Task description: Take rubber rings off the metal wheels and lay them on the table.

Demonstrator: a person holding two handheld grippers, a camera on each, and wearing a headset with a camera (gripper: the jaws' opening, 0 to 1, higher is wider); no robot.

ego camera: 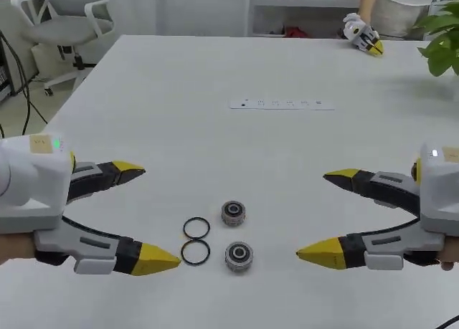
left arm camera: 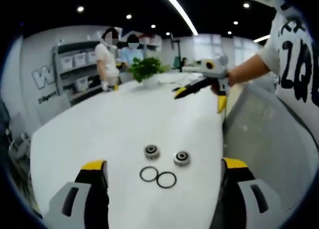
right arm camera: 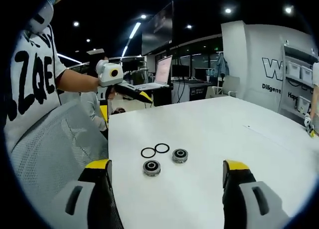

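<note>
Left claw was held over the table, jaws spread wide, gripping nothing. Right claw faced it from the opposite side — also spread wide, also gripping nothing. Both sets of tips pointed inward at each other, well apart.

Rings lay flat on the table just past the left claw's tips: two thin black loops, touching edge to edge. One sat close to the tip of the left claw's nearer jaw, the other about level with the gap between its jaws. Wheels stood just beyond the rings, on the right claw's side. There were two, apart from each other, each beside one ring; whether they touched the rings could not be told. Both wheels were bare metal with dark centres, rings already off. They sat closer to the left claw than to the right, with open table between them and the right claw's tips.

In the left gripper view the rings lay straight ahead between the jaws, the wheels behind them, and the right claw further off in a hand, raised above the table. In the right gripper view the wheels came first and the rings behind, slightly toward its left jaw.

Power strip lay far ahead of both claws, mid-table. Plant stood well beyond the right claw at the far edge. Chair stood beyond the left claw, off the table.
</note>
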